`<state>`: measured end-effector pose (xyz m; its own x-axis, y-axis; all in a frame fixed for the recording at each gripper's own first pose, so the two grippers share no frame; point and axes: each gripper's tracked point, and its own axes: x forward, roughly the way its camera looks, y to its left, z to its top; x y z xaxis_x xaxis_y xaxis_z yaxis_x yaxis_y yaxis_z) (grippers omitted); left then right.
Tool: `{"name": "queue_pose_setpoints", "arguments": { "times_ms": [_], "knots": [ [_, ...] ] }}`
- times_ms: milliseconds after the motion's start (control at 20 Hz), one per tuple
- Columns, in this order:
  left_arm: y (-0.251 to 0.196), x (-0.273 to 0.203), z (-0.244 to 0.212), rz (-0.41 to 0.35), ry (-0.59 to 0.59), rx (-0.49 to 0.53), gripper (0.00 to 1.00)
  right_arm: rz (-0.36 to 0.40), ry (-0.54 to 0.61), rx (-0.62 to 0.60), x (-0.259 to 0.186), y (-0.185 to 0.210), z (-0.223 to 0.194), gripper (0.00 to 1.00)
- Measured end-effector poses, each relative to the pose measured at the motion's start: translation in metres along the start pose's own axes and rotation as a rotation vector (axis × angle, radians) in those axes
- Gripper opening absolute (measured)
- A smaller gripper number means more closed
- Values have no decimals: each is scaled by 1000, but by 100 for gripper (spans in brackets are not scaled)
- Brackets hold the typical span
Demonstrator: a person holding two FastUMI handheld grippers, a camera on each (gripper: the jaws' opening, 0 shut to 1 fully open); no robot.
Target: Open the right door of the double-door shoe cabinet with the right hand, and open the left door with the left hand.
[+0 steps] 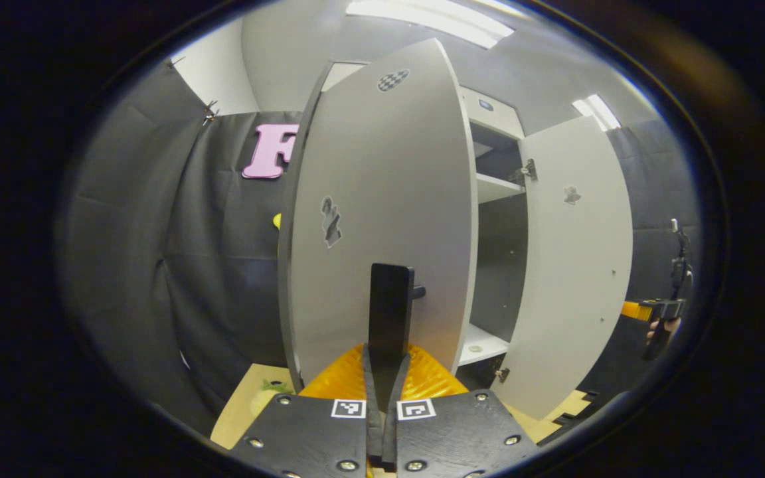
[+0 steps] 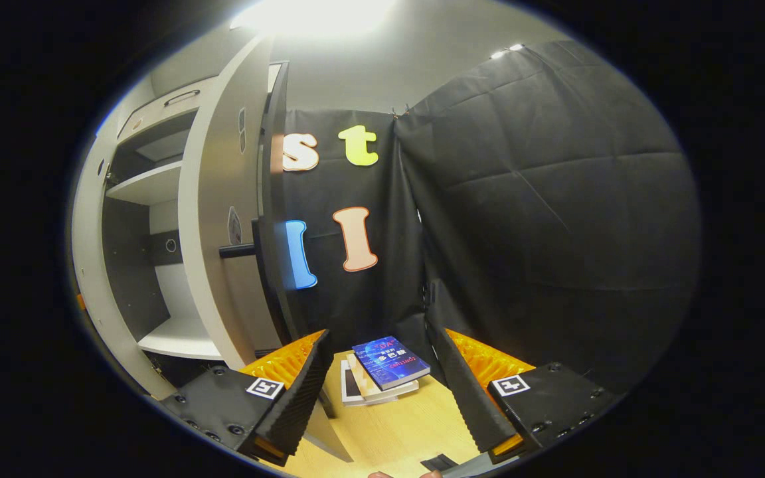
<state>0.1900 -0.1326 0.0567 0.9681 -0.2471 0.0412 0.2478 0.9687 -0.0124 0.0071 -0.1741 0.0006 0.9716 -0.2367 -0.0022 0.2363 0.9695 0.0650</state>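
The white shoe cabinet (image 1: 497, 189) stands with both doors swung open. In the left gripper view the left door (image 1: 369, 199) fills the middle, and my left gripper (image 1: 388, 360) is shut on its upright black handle (image 1: 392, 299). The right door (image 1: 575, 265) hangs open beyond it, and my right gripper (image 1: 656, 312) is small at the far right, held by a hand and apart from the door. In the right gripper view my right gripper (image 2: 378, 332) is open with nothing between its fingers. The right door (image 2: 213, 232) shows edge-on to its left, with its black handle (image 2: 236, 251).
Shelves (image 2: 150, 186) and dark inner walls show inside the cabinet. A small stack of books (image 2: 386, 368) lies on the pale wooden floor (image 2: 389, 431) ahead of the right gripper. Black cloth walls (image 2: 542, 199) close in the booth on both sides.
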Motion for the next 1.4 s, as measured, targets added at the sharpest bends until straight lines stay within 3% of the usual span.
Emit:
{"name": "queue_pose_setpoints", "arguments": {
  "times_ms": [150, 200, 500, 700, 800, 950, 1200, 1400],
  "knots": [
    [4, -4, -1, 2, 9, -1, 2, -5, -18, 2, -1, -2, 5, 98],
    [6, -6, -1, 5, 7, 0, 2, -4, -21, 2, -2, -3, 5, 92],
    [28, -13, 3, 64, -3, 46, 2, 0, -28, 26, 0, -4, 11, 92],
    [67, -24, 3, 160, 0, 137, 0, 26, -6, 29, -2, 5, 0, 92],
    [95, -28, 3, 253, -14, 144, 0, 32, 5, 15, -12, 7, -7, 92],
    [80, -19, -2, 160, -19, 23, 2, 66, 8, 34, -11, 21, -1, 98],
    [91, -33, 7, 225, -34, 99, 1, 103, 1, -26, -21, 30, 15, 98],
    [77, -51, 27, 237, -65, 58, 2, 130, -5, -81, -34, 40, 27, 98]
  ]
}}
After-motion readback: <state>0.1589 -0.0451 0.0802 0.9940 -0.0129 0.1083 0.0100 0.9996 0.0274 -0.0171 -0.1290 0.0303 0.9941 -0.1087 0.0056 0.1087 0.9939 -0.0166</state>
